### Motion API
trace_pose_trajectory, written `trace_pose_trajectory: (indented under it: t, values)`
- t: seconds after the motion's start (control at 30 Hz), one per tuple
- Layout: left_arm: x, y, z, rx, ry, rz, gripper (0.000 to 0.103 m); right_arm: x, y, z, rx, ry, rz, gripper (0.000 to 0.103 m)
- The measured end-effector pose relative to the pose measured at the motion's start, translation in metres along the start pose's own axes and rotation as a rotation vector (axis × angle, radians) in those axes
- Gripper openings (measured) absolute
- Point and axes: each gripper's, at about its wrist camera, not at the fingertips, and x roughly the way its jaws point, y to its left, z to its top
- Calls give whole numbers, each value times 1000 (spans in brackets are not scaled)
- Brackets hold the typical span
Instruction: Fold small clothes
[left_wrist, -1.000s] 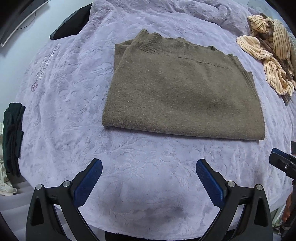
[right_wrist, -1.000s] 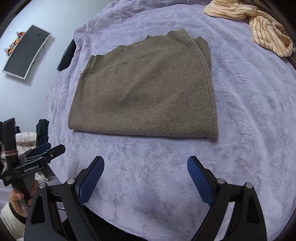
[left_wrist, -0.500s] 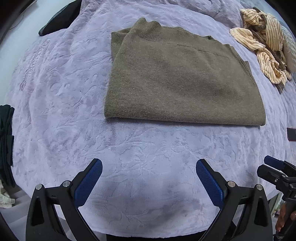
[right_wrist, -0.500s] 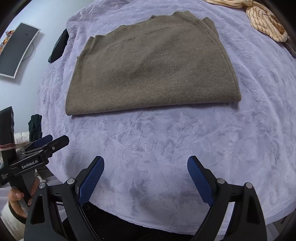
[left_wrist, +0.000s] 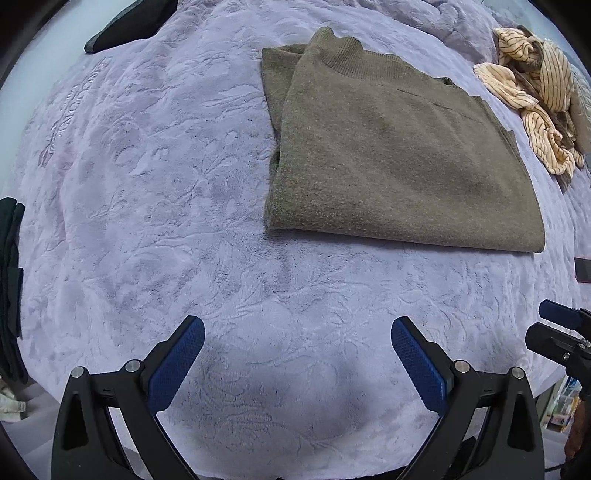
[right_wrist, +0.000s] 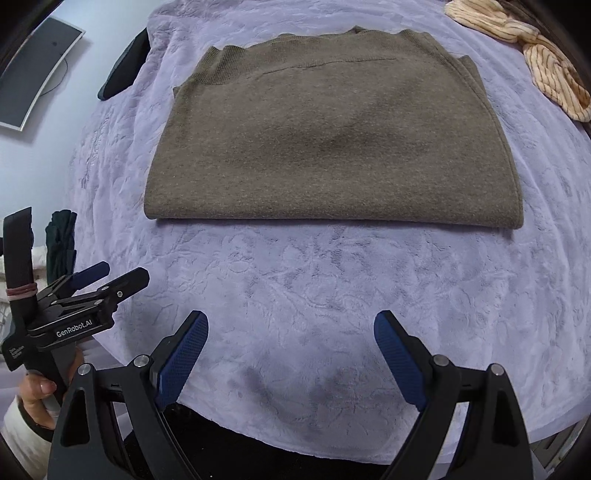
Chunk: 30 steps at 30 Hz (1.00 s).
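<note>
A brown knit sweater (left_wrist: 399, 147) lies folded flat on the lavender bedspread (left_wrist: 147, 184), its ribbed hem at the far side. It also shows in the right wrist view (right_wrist: 332, 140). My left gripper (left_wrist: 297, 365) is open and empty, hovering near the bed's front edge, below and left of the sweater. My right gripper (right_wrist: 291, 356) is open and empty, in front of the sweater's near fold. Each gripper shows at the edge of the other's view, the right one (left_wrist: 561, 332) and the left one (right_wrist: 85, 291).
A crumpled cream striped garment (left_wrist: 535, 92) lies at the far right, also in the right wrist view (right_wrist: 535, 62). A dark object (left_wrist: 129, 22) lies at the far left of the bed. Dark clothes (left_wrist: 9, 288) hang off the left side. A monitor (right_wrist: 33, 74) stands by the wall.
Both grippers have shifted; the left one moved left so the sweater sits further right in its view. The right one turned to face the sweater squarely. Both stay open.
</note>
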Motion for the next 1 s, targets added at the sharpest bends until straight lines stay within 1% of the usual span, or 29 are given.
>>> trace_pose_trajectory:
  t: [0.13, 0.27, 0.4, 0.53, 0.6, 0.67, 0.73, 0.9, 1.0]
  values:
    - [7, 7, 3, -9, 4, -43, 101, 9, 8, 5, -13, 28, 0, 93]
    - [11, 11, 10, -27, -4, -54, 101, 18, 11, 7, -14, 49, -2, 93]
    - [20, 13, 23, -47, 0, -86, 101, 23, 10, 9, -10, 62, -3, 93]
    - [27, 17, 34, -69, -14, -121, 101, 26, 4, 13, 0, 72, -8, 93]
    - [31, 23, 40, -103, -14, -172, 101, 28, 1, 14, 7, 76, -8, 93]
    - [35, 31, 45, -147, -14, -249, 101, 30, -2, 16, 13, 82, -7, 93]
    - [37, 36, 49, -174, -18, -311, 101, 31, -6, 16, 16, 88, -7, 93]
    - [43, 33, 54, -176, -22, -375, 101, 36, -12, 17, 28, 102, -2, 93]
    - [54, 26, 59, -194, -9, -431, 101, 39, -15, 18, 33, 108, 1, 93]
